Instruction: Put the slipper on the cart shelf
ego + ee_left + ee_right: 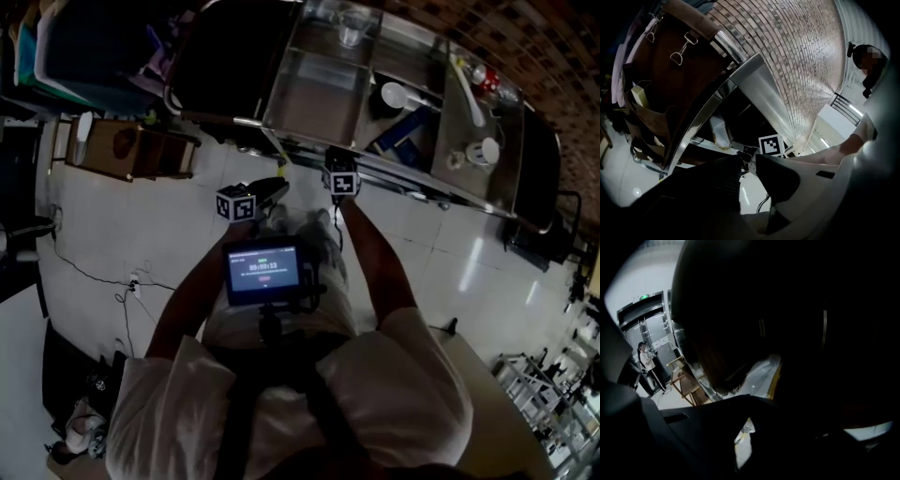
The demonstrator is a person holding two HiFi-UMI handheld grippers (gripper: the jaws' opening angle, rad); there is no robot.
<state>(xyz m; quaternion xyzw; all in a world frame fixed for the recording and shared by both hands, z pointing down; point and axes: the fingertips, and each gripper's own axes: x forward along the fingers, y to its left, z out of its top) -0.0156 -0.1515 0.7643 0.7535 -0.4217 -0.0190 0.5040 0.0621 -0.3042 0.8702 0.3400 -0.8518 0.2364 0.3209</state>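
While only head view shows cart tray [314, 94], L gripper [747, 159] parted, empty, R gripper [749, 399] closed.

The cart [314, 89] is shiny bare metal, the floor tiles [122, 234] glossy, the brick wall [801, 56] rough.

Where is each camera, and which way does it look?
Head view: on the person's head, facing steeply down at the steel cart; both arms, the left gripper and right gripper show.
Left gripper view: on the left gripper, facing along its jaws at the cart and brick wall; an arm shows.
Right gripper view: on the right gripper, facing along its shut jaws; mostly dark.
Shared: head and left gripper views both show the cart.
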